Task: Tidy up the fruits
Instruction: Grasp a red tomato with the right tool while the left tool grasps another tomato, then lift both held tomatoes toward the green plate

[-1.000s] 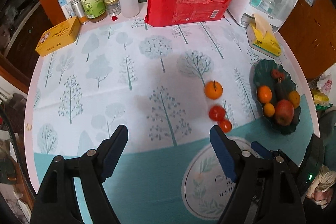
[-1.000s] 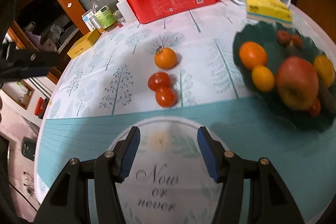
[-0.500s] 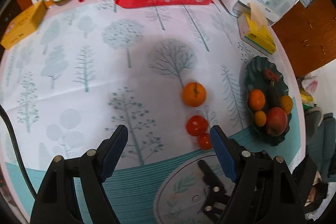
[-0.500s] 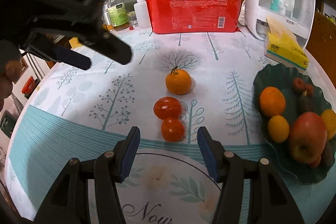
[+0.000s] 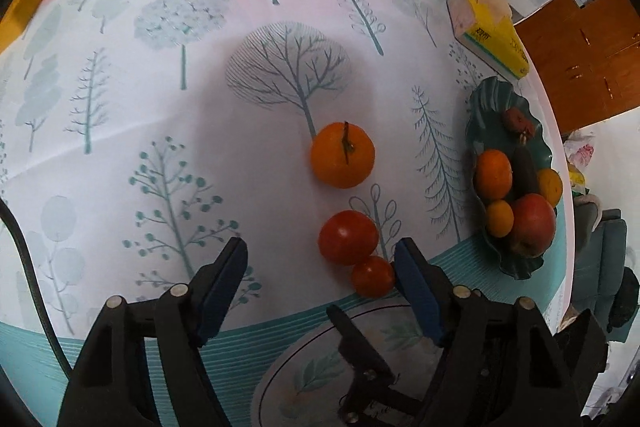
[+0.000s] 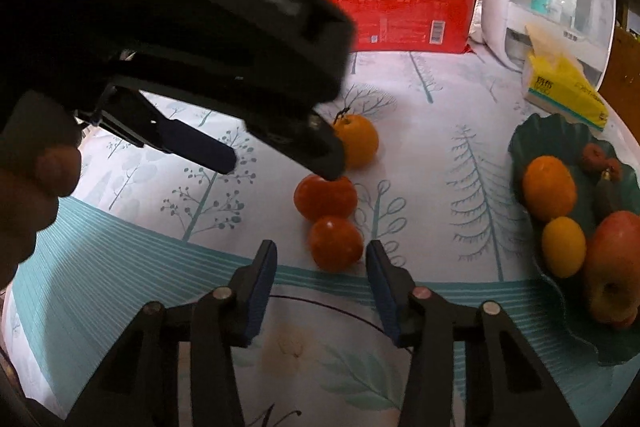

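Right gripper (image 6: 321,273) is sitting nearest the small tomato (image 6: 336,242), which is lying just ahead of its tips; jaws have been narrowing, unclenched, nothing pinched. Left gripper (image 5: 320,267) is hanging released over the larger tomato (image 5: 348,237), touching the small one on the tablecloth (image 5: 200,87); mandarin (image 5: 343,155) beyond.

Bare cloth left of the left gripper (image 5: 320,263), easy pass. Ahead: two tomatoes (image 5: 348,237), then orange (image 5: 343,155). Fruit plate (image 5: 486,99) blocks far right, right gripper (image 6: 321,259) crowds in below.
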`<control>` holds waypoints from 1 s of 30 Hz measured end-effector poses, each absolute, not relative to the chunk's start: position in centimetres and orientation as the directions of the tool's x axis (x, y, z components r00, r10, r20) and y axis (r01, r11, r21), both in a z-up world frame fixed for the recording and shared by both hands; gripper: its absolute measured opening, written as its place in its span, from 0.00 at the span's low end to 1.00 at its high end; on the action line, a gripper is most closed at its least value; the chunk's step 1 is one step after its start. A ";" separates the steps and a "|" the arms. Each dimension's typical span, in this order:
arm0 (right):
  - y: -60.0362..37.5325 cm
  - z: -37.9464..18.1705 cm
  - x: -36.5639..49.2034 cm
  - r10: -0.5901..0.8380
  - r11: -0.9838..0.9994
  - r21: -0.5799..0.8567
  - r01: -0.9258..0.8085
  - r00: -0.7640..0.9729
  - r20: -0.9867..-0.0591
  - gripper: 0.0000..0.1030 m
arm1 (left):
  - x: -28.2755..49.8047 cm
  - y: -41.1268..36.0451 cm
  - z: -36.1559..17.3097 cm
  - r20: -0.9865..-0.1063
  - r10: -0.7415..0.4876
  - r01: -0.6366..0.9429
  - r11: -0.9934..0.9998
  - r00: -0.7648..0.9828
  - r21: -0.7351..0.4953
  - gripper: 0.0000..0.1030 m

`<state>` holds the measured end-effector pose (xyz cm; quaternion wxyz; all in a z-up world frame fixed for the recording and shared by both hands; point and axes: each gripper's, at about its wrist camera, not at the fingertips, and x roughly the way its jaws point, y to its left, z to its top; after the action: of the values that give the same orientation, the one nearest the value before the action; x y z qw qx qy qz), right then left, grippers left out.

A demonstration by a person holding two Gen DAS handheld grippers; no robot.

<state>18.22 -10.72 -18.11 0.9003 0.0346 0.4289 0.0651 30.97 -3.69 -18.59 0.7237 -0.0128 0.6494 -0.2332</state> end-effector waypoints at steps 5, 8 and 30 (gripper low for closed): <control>-10.7 -18.3 18.3 0.135 0.991 0.114 -0.075 0.621 -0.772 0.37 | 30.8 -4.5 -19.4 -0.927 -0.374 0.326 0.879 0.018 -0.348 0.64; -10.7 -18.3 18.3 0.123 0.992 0.102 -0.070 0.621 -0.774 0.33 | 31.0 -4.8 -19.7 -0.926 -0.378 0.326 0.877 0.011 -0.354 0.55; -11.3 -17.6 18.4 0.141 0.989 0.142 -0.044 0.579 -0.803 0.27 | 30.3 -4.8 -19.6 -0.918 -0.397 0.315 0.874 0.022 -0.370 0.33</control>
<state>18.38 -11.34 -17.64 0.8871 0.0533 0.4556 0.0520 30.32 -4.75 -19.55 0.7141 -0.0312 0.6535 -0.2491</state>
